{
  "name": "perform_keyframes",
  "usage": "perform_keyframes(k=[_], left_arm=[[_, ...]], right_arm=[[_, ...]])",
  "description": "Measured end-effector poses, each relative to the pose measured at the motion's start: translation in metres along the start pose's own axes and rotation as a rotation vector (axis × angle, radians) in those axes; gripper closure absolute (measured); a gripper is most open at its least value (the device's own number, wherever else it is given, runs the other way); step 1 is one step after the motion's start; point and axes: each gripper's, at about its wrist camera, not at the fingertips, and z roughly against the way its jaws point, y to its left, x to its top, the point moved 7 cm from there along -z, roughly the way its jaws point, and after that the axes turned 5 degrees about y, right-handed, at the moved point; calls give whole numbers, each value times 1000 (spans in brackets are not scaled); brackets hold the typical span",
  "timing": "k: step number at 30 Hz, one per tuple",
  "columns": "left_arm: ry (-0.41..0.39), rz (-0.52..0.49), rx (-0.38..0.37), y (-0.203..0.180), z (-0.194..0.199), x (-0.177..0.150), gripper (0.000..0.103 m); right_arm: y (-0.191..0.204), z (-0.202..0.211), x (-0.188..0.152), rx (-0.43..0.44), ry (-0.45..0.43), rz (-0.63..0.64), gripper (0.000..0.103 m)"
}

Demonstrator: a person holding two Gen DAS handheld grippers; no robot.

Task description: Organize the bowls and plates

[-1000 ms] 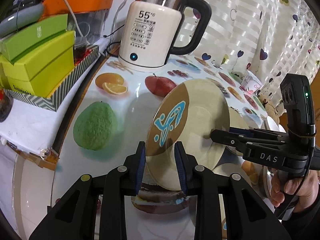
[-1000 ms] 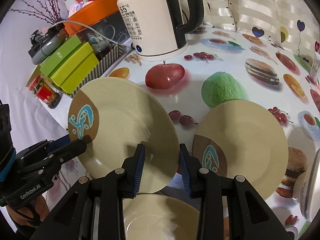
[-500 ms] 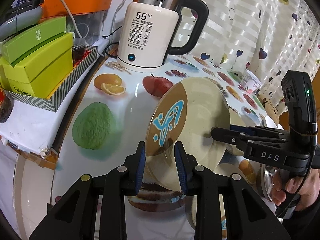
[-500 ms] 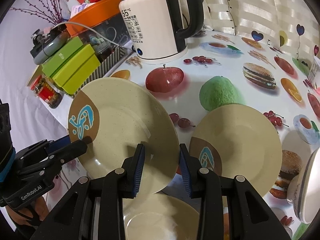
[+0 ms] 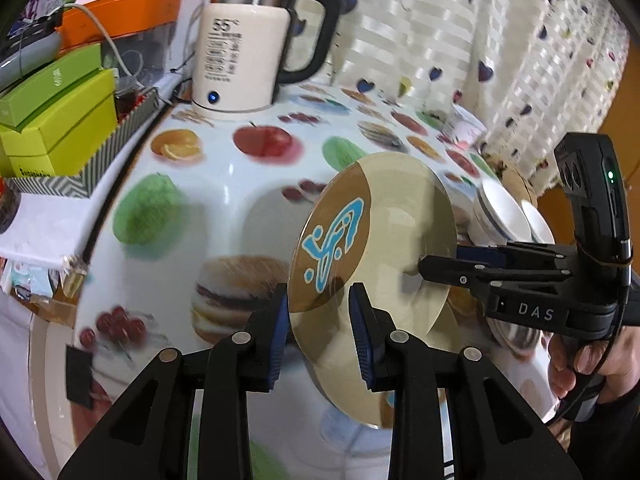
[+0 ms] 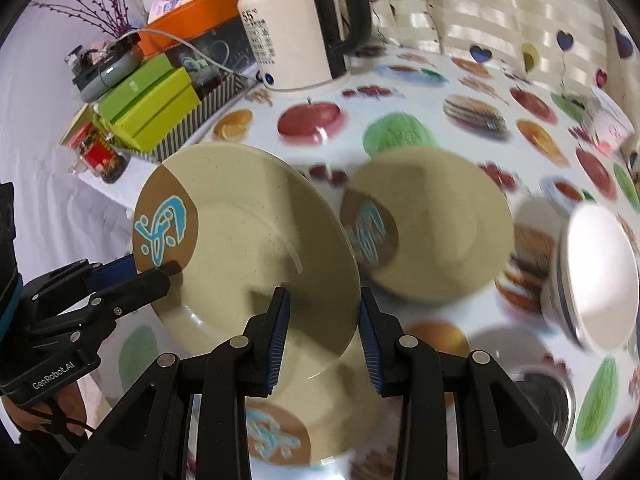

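A beige plate with a brown patch and blue mark hangs tilted above the table, held at two rim spots. My left gripper is shut on its near rim; it shows in the right wrist view. My right gripper is shut on the opposite rim; it shows in the left wrist view. A second matching plate lies on the table beyond. A third lies under the held one. A white bowl sits at right.
A white kettle stands at the back of the fruit-print tablecloth. Green boxes in a striped tray and an orange container crowd the left. A steel bowl sits near right. A curtain hangs behind.
Both grippers have carried the plate up and to the right; the kettle looks farther off. The white bowl and a plate underneath have come into the right wrist view.
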Motion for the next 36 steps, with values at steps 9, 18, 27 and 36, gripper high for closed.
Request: perform_keyframes(k=[9, 18, 27, 36], left_arm=[[45, -16, -17, -22, -2, -29, 73], [60, -4, -11, -18, -11, -33, 73], [82, -9, 17, -17, -25, -44, 73], [69, -36, 50, -24, -29, -51, 73]], right_arm=[[-10, 4, -44, 0, 43, -21, 69], [-11, -2, -49, 5, 49, -19, 69], [-12, -11, -53, -24, 40, -5, 67], [-13, -15, -58, -92, 14, 25, 65]])
